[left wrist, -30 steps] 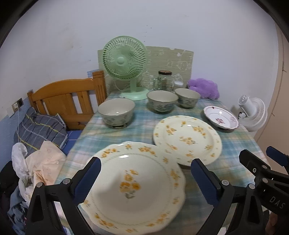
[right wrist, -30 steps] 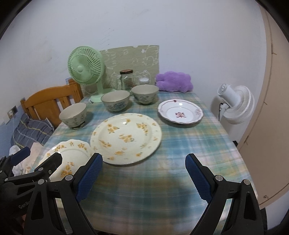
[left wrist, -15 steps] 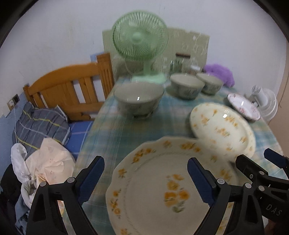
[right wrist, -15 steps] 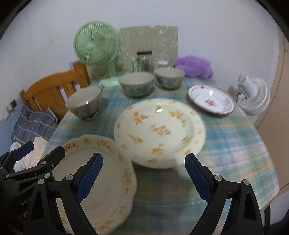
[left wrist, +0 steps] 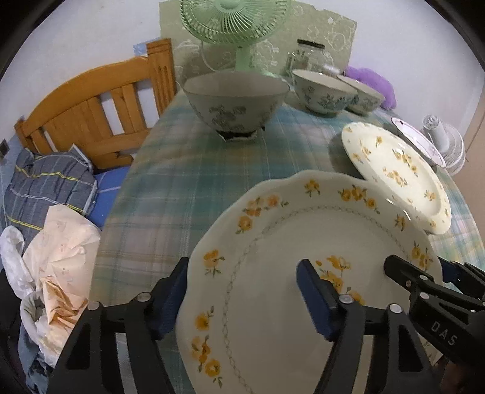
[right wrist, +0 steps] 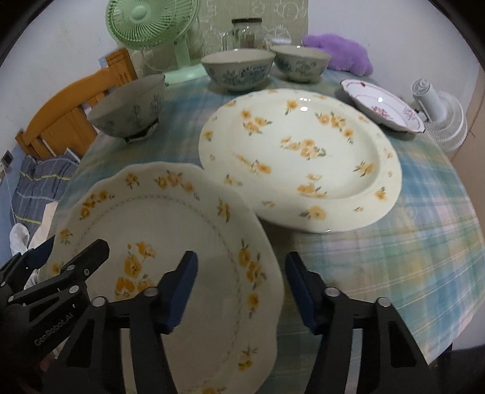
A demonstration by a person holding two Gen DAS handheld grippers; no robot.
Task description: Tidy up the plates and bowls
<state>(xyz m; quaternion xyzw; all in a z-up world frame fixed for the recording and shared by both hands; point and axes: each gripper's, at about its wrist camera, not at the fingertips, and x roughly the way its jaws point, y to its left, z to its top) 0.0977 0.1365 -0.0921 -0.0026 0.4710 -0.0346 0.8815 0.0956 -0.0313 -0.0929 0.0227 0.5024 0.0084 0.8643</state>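
A scalloped cream plate with yellow flowers [left wrist: 288, 242] lies at the table's near edge; it also shows in the right wrist view [right wrist: 169, 218]. My left gripper [left wrist: 242, 297] is open, its fingers straddling the plate's left rim. My right gripper [right wrist: 239, 288] is open, straddling its right rim. A second yellow-flowered plate [right wrist: 303, 157] lies beyond, also in the left wrist view [left wrist: 394, 169]. A small red-patterned plate [right wrist: 382, 103] sits far right. Three grey-blue bowls stand behind: left [right wrist: 130, 109], middle [right wrist: 236, 69], right [right wrist: 300, 63].
A green fan [right wrist: 151, 27], a glass jar [right wrist: 247, 33] and a purple plush [right wrist: 342, 51] stand at the table's back. A wooden bed frame [left wrist: 91, 103] with bedding and bags is left of the table. A white fan [right wrist: 439, 118] stands right.
Both grippers have moved forward and down to the near plate and narrowed their opening; their fingers now straddle its left and right rims. The dishes have not moved.
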